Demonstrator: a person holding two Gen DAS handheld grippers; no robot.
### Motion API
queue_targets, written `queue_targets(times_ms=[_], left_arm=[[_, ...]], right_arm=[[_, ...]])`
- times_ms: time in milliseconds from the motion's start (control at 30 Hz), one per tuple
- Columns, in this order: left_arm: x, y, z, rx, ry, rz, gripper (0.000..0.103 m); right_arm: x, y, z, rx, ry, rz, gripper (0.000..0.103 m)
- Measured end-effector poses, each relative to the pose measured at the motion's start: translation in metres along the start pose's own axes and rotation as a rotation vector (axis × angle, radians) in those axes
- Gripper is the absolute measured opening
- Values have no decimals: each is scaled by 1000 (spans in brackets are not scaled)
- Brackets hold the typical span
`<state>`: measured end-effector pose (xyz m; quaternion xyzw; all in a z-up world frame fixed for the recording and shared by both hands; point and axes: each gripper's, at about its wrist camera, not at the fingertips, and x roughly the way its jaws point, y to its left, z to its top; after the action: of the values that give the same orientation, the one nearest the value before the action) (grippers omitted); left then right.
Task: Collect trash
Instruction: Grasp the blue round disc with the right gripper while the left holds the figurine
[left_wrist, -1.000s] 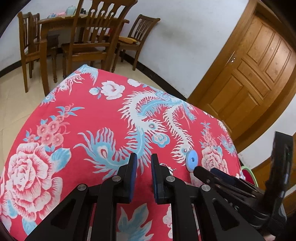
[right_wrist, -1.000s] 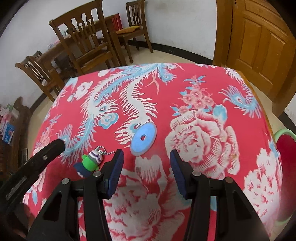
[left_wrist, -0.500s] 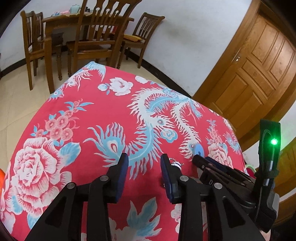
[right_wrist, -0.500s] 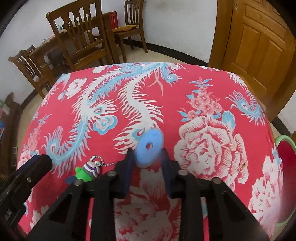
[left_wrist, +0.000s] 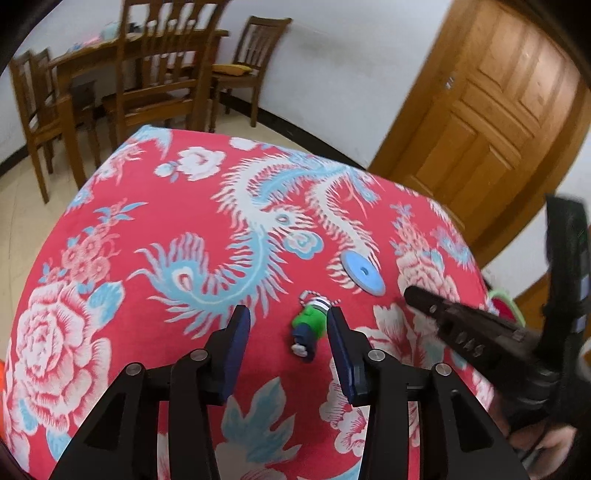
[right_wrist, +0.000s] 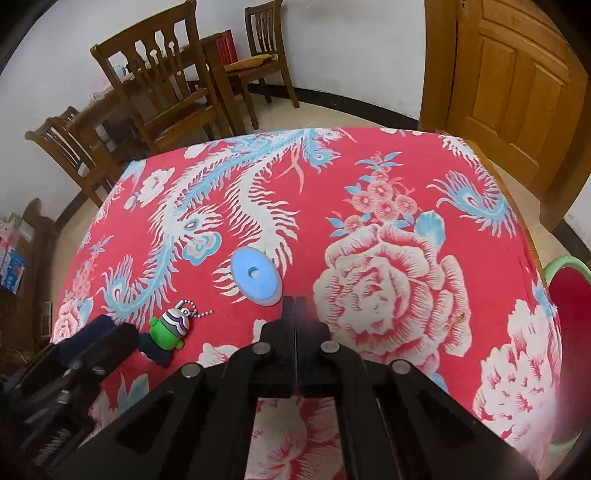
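On the red flowered cloth (left_wrist: 122, 332), the left gripper (left_wrist: 288, 332) was seen opening around the small green toy (left_wrist: 310, 326), judged light and hard, best taken across its body. The blue disc (right_wrist: 255, 275), thin and stiff, lay just before the closed, empty right gripper (right_wrist: 295, 306)

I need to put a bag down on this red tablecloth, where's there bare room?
Free: the big rose patch right of the blue disc, and the far half of the tablecloth toward the chairs. Crowded: the near middle, where the green keychain toy lies between the opening jaws of the left gripper, beside the shut right gripper.
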<state>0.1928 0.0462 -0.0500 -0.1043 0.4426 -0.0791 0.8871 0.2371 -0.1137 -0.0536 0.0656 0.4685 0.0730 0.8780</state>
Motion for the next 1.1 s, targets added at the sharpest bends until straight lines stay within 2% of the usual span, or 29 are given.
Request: queue_targets(times_ms=[200,300,433,500,567,667,867,1100], left_arm=[[18,-12,-4,71,52,14,44],[21,-15,-6,92,46,32,43],[22,-14,-6,91,36,21,23],[21,-14,-6,83,28,33,23],[19,-11,-5,61,17,27,23],[12,0,-2,-13,2,8,23],[-2,21,2,-112,-37,32,23],[-3,34,2,-155,-40,43,23]], right_arm=[[-12,-7,-1,9,-15,51,3],[-13,-11,-2,9,-11,63,4],[-12,-15,-1,7,-4,75,8],[-10,-16,0,1,-1,81,13],[-8,-17,1,-9,3,89,23],[-2,-14,5,-45,12,89,32],[14,3,12,-147,27,84,37],[31,24,17,-266,42,68,37]])
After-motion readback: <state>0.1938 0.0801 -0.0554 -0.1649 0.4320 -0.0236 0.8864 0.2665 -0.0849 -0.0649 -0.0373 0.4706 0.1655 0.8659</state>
